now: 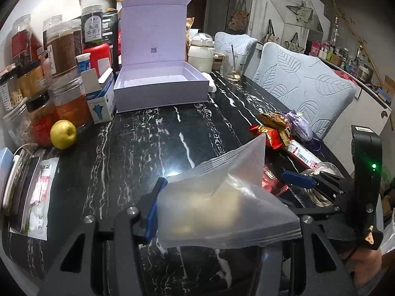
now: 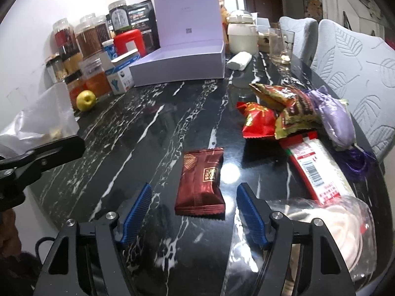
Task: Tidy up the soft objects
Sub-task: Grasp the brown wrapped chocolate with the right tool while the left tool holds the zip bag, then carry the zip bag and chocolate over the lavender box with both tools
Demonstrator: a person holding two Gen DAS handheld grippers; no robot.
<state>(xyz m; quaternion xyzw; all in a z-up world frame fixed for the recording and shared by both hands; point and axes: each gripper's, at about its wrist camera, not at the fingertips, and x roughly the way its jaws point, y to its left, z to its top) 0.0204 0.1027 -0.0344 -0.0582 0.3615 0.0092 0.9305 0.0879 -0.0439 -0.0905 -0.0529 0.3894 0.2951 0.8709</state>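
Step in hand: picking up the dark red snack packet [image 2: 201,181] with the right gripper [image 2: 193,213], judging by how the two are lined up; nothing is yet in the open lilac box [image 1: 161,87], as far as its visible floor shows.
Left gripper [image 1: 222,212]: jaws pinching a stack of frosted plastic bags [image 1: 222,197], held off the tabletop [image 1: 138,145]; the right-hand pad is hidden behind the plastic.
Right gripper: jaws spread, one blue pad either side of the packet's near end, neither pad touching it.
Where the packet is: flat on the black marbled tabletop, alone, near the front edge; the box stands well apart at the far side.
How the packet looks: sealed foil pillow, glossy maroon, crimped ends, slightly puffed, with gold lettering; likely to dent and slide under pressure.
Other soft things: a heap of red and gold snack packs [image 2: 274,108], a lilac pouch [image 2: 338,118] and a red-and-white pack [image 2: 318,170] to the right.
Next move calls for: lowering the pads to straddle the packet's edges, then closing gently enough not to crush it.
Risk: the foil may skid on the polished stone.
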